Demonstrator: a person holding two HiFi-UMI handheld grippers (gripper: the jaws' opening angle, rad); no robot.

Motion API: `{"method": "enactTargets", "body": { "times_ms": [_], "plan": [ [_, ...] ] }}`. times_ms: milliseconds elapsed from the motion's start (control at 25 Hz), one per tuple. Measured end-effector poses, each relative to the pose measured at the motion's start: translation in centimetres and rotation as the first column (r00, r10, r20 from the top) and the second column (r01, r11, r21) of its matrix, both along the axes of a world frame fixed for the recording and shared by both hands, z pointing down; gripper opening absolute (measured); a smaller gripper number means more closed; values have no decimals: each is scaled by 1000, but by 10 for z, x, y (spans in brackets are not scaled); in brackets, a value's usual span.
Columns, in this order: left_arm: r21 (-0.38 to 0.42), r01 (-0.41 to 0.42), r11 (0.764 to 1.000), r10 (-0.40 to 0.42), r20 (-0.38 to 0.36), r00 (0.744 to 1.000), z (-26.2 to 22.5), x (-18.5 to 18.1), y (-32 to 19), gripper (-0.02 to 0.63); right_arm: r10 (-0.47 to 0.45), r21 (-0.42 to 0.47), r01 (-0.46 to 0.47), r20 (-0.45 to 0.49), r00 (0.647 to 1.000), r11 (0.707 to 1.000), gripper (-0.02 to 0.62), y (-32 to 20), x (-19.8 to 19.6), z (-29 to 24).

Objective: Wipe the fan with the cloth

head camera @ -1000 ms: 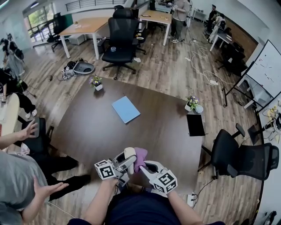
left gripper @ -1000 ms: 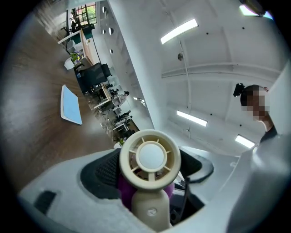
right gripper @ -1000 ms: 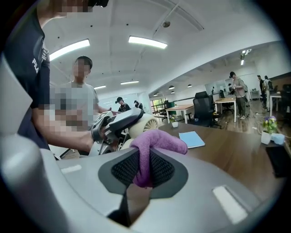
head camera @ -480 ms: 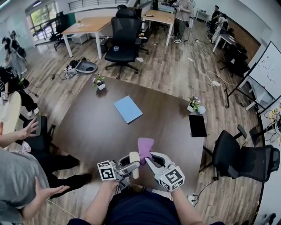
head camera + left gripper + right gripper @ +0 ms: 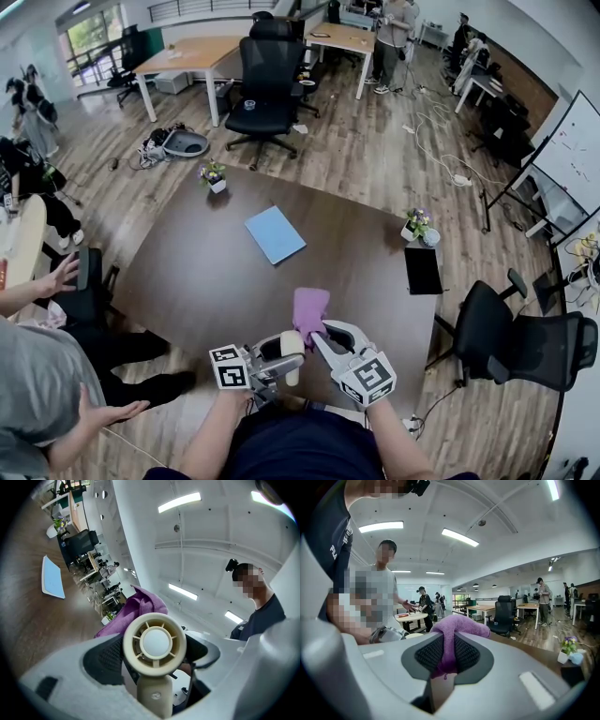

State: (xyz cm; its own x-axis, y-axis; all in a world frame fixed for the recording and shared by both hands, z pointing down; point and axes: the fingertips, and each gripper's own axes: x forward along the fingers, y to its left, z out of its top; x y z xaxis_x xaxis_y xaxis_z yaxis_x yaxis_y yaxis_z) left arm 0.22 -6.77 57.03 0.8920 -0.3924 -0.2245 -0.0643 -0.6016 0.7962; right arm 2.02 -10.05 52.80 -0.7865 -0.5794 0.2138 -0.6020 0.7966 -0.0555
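Note:
A small cream hand-held fan [image 5: 154, 641] with a round grille and a short handle sits between the black pads of my left gripper [image 5: 154, 656], which is shut on it. In the head view the fan [image 5: 292, 352] and left gripper [image 5: 274, 356] hang near the table's front edge. My right gripper [image 5: 322, 335] is shut on a purple cloth [image 5: 310, 308], which sticks up just beyond and to the right of the fan. The right gripper view shows the cloth [image 5: 459, 626] pinched between the pads of that gripper [image 5: 449, 656]. In the left gripper view the cloth [image 5: 140, 607] bulges behind the fan's head.
The dark brown table [image 5: 197, 272] carries a blue pad [image 5: 275, 233], two small flower pots [image 5: 215, 176] [image 5: 416, 224] and a black tablet [image 5: 422, 269]. A person's hands [image 5: 58, 279] reach in at the left. Black office chairs [image 5: 511, 339] [image 5: 265, 82] stand right and beyond.
The right gripper has risen with the cloth, from beside the fan to above and beyond it. The left gripper has shifted slightly and tipped the fan.

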Motion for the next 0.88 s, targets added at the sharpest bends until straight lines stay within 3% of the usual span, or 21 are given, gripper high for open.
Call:
{"method": "enactTargets", "body": {
  "times_ms": [280, 600, 880],
  "plan": [
    [13, 18, 1000, -18, 71, 997, 14, 3, -4, 377, -2, 1, 2, 27, 1000, 1000, 64, -3, 2, -13],
    [-5, 74, 997, -73, 90, 993, 17, -6, -17, 376, -107, -20, 109, 85, 991, 994, 64, 17, -7, -22],
    [31, 35, 999, -38, 133, 990, 19, -2, -14, 377, -173, 19, 173, 39, 984, 985, 64, 31, -12, -25]
  ]
}}
